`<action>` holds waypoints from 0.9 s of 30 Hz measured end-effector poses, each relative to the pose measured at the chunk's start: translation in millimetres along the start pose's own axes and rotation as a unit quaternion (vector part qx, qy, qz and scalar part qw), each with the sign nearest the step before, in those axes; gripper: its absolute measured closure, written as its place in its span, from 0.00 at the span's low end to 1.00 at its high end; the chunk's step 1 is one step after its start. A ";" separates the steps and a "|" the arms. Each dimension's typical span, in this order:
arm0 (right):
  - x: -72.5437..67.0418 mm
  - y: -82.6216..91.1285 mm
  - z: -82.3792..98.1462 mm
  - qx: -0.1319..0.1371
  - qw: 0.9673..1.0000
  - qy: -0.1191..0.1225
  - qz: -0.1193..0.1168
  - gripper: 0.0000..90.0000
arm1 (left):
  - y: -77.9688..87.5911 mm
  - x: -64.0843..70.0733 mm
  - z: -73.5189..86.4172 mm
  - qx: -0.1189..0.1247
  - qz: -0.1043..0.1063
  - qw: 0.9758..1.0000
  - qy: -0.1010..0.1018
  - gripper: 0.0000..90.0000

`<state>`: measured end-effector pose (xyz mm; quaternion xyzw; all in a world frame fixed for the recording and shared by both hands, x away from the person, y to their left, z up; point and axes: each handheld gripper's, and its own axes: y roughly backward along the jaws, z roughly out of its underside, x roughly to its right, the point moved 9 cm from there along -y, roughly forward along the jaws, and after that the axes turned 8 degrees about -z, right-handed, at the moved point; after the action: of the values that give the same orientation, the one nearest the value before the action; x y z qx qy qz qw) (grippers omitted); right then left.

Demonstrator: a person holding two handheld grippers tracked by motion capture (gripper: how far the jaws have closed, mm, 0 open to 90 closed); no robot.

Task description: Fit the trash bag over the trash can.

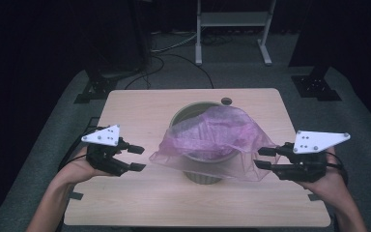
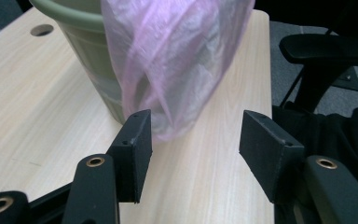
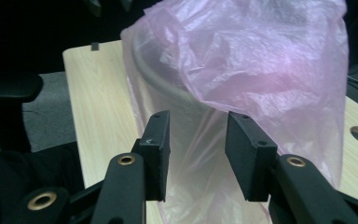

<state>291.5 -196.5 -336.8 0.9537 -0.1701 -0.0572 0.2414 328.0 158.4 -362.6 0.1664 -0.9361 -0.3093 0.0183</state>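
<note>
An olive-green bin point(image 1: 203, 176) stands at the middle of the light wooden table point(image 1: 140, 111). A thin pink plastic bag point(image 1: 217, 130) is draped loosely over its mouth and hangs down both sides. My left gripper point(image 1: 136, 158) hovers open just left of the bag's lower left corner, apart from it. In the left gripper view the bag point(image 2: 172, 60) hangs past the spread jaws of the left gripper point(image 2: 193, 135), beside the bin wall point(image 2: 93, 70). My right gripper point(image 1: 262, 158) is open at the bag's right edge. In the right gripper view the film point(image 3: 261, 70) lies behind and between the jaws of the right gripper point(image 3: 198, 135), unpinched.
A round cable hole point(image 1: 226, 101) sits in the table's far edge behind the bin. White stand legs point(image 1: 232, 29) and black bases point(image 1: 94, 87) stand on the grey floor beyond. A black chair armrest point(image 2: 326, 51) shows off the near table edge.
</note>
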 end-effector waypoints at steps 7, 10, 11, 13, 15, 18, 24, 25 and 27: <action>-11.2 0.7 -5.1 0.004 1.000 0.008 -0.023 0.67 | -8.2 -1.3 -9.9 0.000 0.000 1.000 -0.005 0.47; -12.3 3.4 -5.5 0.009 1.000 0.005 -0.027 0.66 | -9.2 -1.0 -12.3 -0.001 0.000 1.000 -0.008 0.47; -11.8 4.3 -5.2 0.010 1.000 0.006 -0.025 0.66 | -9.3 -1.0 -13.0 0.000 -0.001 1.000 -0.008 0.47; -10.1 5.8 -5.1 0.011 1.000 0.007 -0.018 0.65 | -9.2 -2.2 -14.9 0.000 -0.005 1.000 -0.010 0.47; -7.6 7.8 -6.2 0.015 1.000 0.006 -0.013 0.65 | -10.0 -3.1 -16.4 0.000 -0.007 1.000 -0.011 0.46; 0.2 7.4 -7.0 0.012 1.000 0.003 -0.004 0.63 | -14.1 -5.6 -18.3 -0.003 -0.011 1.000 -0.015 0.46; 20.1 3.4 -18.7 0.009 1.000 0.005 0.013 0.56 | -24.8 -13.5 -28.2 0.000 -0.017 1.000 -0.019 0.44; 21.9 2.5 -20.7 0.009 1.000 0.005 0.013 0.55 | -26.7 -14.9 -30.6 -0.001 -0.017 1.000 -0.020 0.44; 28.7 -0.7 -25.2 0.005 1.000 0.007 0.019 0.53 | -30.9 -18.1 -35.5 -0.001 -0.019 1.000 -0.023 0.44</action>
<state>323.3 -195.0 -315.8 0.9518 -0.1864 -0.0452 0.2393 359.3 120.6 -350.8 0.1765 -0.9329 -0.3139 -0.0089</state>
